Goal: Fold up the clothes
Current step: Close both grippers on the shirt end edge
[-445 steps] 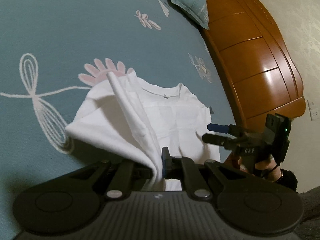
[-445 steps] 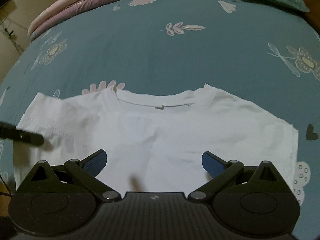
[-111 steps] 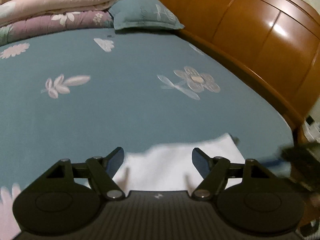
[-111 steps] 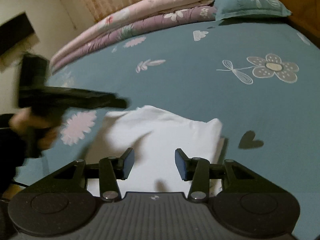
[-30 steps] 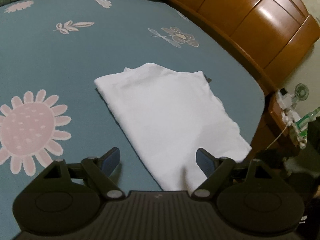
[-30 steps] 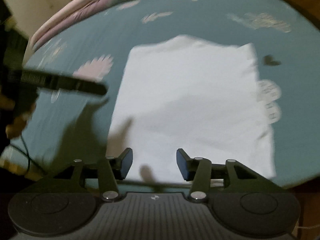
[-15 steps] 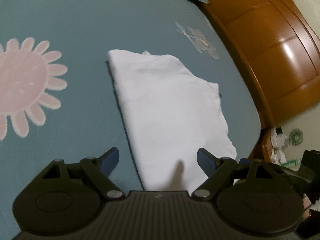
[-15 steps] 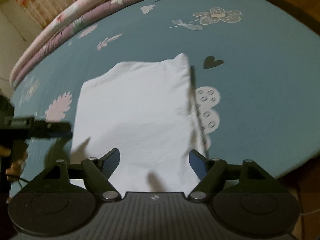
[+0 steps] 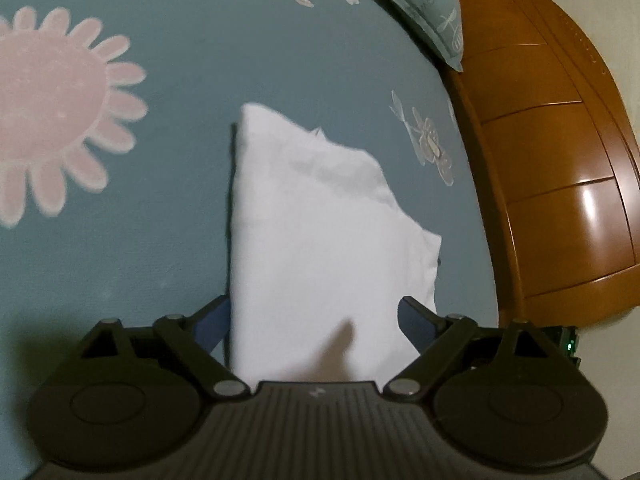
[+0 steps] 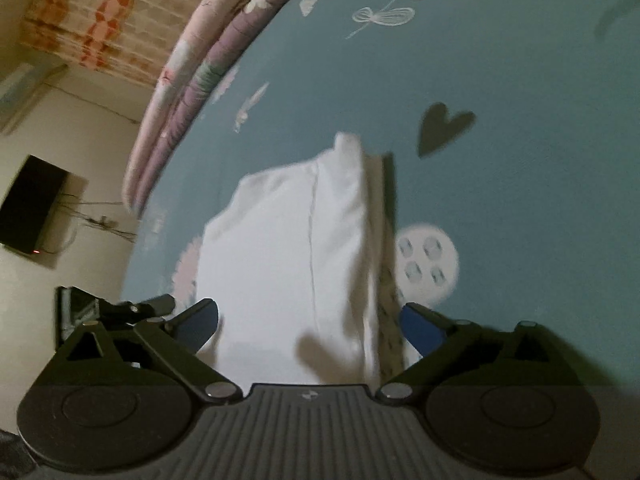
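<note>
From the left wrist, the left gripper stands wide with nothing pinched; its jaws have just been opening a little further, and the near end of the folded white shirt lies between and below them on the blue bedsheet. The shirt stretches straight ahead, a pillow and wooden headboard off to the right. From the right wrist, the right gripper is spread wide too, its jaws having just been opening, and the shirt sits ahead between them, unheld; the other gripper shows just left. The shirt looks light, soft and limp, so it will likely sag and slide; the near corners, through all layers, seem the best hold.
</note>
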